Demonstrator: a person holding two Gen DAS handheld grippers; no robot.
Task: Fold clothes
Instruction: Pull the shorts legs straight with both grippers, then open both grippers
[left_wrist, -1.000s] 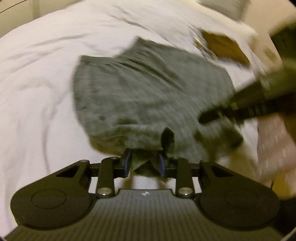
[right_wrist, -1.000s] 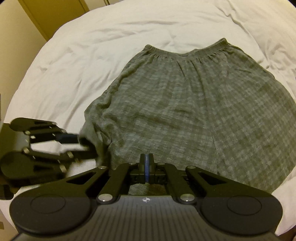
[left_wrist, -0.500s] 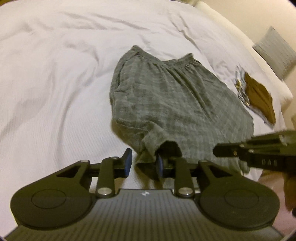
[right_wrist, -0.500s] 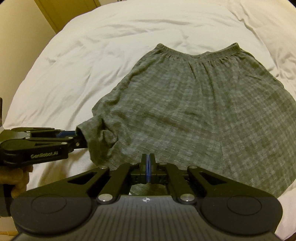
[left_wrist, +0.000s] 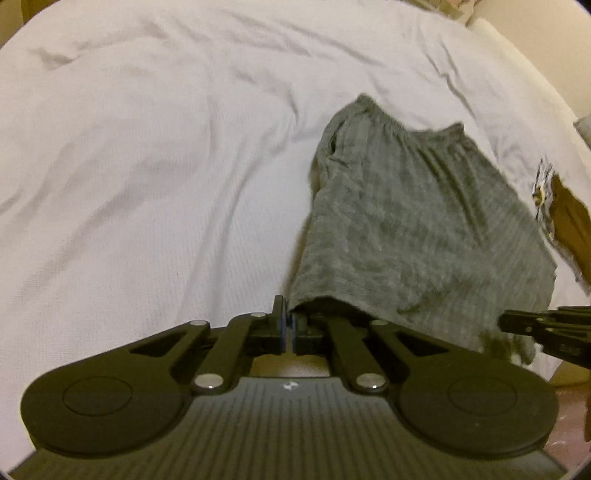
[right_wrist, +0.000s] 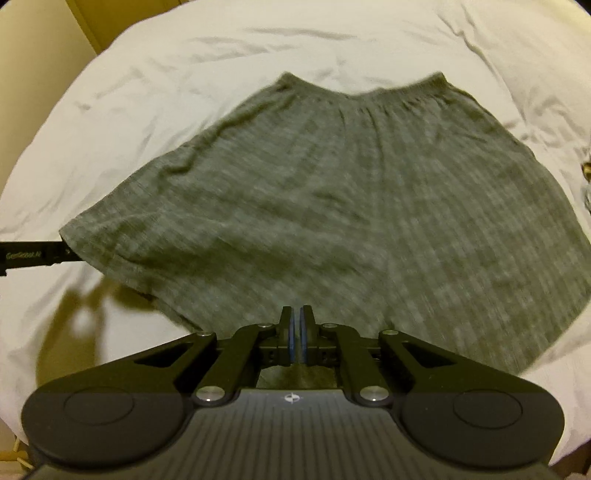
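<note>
A home bedroom: a bed with rumpled white sheet (left_wrist: 155, 155) fills both views.

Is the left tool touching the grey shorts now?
Touching. In the right wrist view the left tool meets the hem corner of the grey shorts with no gap. In the left wrist view its jaws stand closed at that hem corner.

I am seeing dim, yellowish lighting, motion blur smearing the grey shorts (right_wrist: 332, 206), fisheye bending at the edges, and a shadow lying on the bed (right_wrist: 85, 314).
</note>
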